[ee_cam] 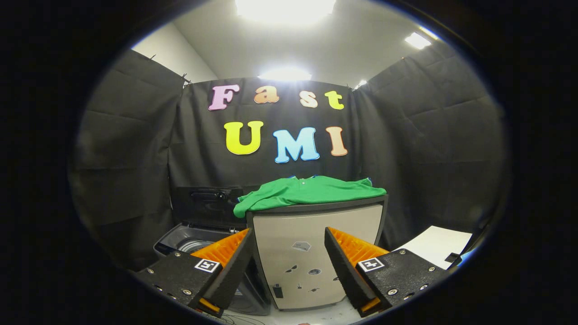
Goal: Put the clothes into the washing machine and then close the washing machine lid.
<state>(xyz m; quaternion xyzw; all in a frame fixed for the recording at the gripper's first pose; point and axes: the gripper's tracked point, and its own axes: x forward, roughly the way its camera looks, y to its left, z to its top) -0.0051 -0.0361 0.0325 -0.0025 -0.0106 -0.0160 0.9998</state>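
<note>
Well, the gripper (286,246) sat low centre in frame, fingers spread wide with nothing between them. Green clothes (307,192) lay draped over the top of a grey cabinet (311,253) mid-frame, one sleeve hanging off its left edge. The washing machine (194,239) stood lower left beside the cabinet, lid (205,205) raised, drum open. Small stickers on the cabinet front were too small to read. A white sheet (435,248) lay lower right.

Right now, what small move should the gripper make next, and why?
Probably rise and advance toward the green shirt. The gripper is open and holds nothing, low in front of the cabinet the shirt lies on, and the washing machine beside it stands with its lid up.
</note>
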